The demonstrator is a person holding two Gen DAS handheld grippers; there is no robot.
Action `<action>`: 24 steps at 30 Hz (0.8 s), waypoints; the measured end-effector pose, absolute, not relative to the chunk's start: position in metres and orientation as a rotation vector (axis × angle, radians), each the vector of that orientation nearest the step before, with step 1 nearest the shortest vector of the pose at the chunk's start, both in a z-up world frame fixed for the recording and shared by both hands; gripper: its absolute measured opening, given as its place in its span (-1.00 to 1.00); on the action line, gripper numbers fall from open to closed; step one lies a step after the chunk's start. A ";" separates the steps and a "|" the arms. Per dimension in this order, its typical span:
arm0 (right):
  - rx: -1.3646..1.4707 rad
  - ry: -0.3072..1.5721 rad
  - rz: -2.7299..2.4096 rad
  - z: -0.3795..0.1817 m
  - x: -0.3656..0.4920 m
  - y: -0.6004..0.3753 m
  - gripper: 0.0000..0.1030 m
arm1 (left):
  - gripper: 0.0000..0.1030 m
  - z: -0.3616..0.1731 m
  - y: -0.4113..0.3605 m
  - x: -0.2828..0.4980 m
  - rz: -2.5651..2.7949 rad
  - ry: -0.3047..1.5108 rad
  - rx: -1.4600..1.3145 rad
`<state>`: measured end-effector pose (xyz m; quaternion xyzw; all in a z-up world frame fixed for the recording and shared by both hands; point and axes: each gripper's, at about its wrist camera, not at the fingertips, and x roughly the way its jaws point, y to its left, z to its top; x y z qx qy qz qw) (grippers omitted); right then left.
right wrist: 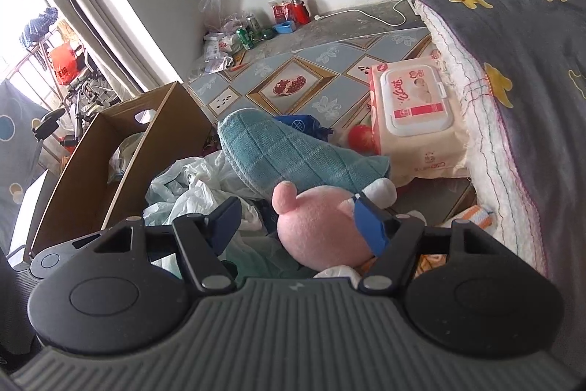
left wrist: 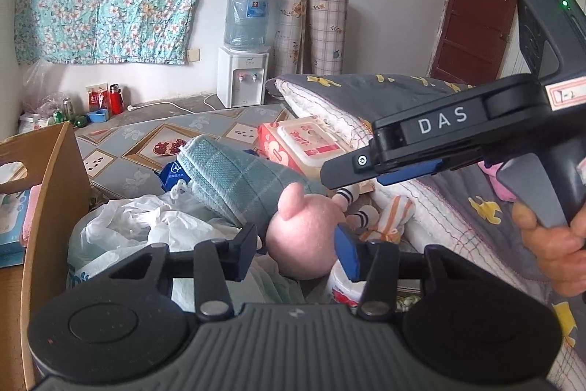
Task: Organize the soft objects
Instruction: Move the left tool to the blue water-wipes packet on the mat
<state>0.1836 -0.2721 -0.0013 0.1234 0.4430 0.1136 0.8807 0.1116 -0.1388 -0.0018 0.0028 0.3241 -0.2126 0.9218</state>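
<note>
Left wrist view: left gripper point(left wrist: 301, 250) at 6 o'clock, jaws closed onto the pink plush toy point(left wrist: 304, 237), both blue pads touching its round head, so it's gripping it. Toy's ear nub sticks up toward 12, its striped limbs trail off at 3 o'clock. Teal checked cloth point(left wrist: 234, 174) lies just behind the toy at 11 o'clock, touching it, on top of crumpled white plastic bags point(left wrist: 146, 226). Cardboard box point(left wrist: 55, 193) at 9 o'clock, open, well left of the toy. Wet wipes pack point(left wrist: 311, 145) at 12–1 o'clock beyond the cloth. Right gripper point(left wrist: 370, 171) enters from 3 o'clock, seen side-on above the toy, a hand point(left wrist: 549, 244) on its grip; can't tell its jaw state from this angle. Grey quilt point(left wrist: 476, 207) with yellow shapes fills 3–5 o'clock. Right wrist view: right gripper point(right wrist: 296, 226) at 6 o'clock, jaws standing wide; the right pad sits against the pink plush toy point(right wrist: 322, 233), the left pad is clear of it, so open, nothing clamped. Teal cloth point(right wrist: 293, 156) at 12 o'clock touching the toy, wipes pack point(right wrist: 414, 112) at 1–2 o'clock, cardboard box point(right wrist: 121, 163) at 9–10 o'clock, plastic bags point(right wrist: 190, 189) between box and toy, quilt point(right wrist: 520, 90) at 3 o'clock
</note>
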 end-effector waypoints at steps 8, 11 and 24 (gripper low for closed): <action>0.227 0.918 0.273 -0.012 0.239 -0.264 0.34 | -0.09 -0.003 -0.111 0.155 -0.347 0.692 -0.111; 0.242 0.943 0.275 -0.024 0.260 -0.266 0.35 | -0.20 -0.007 -0.106 0.170 -0.316 0.716 -0.137; 0.620 1.111 0.280 -0.061 0.340 -0.293 0.55 | -0.19 0.002 -0.045 0.235 -0.152 0.852 -0.408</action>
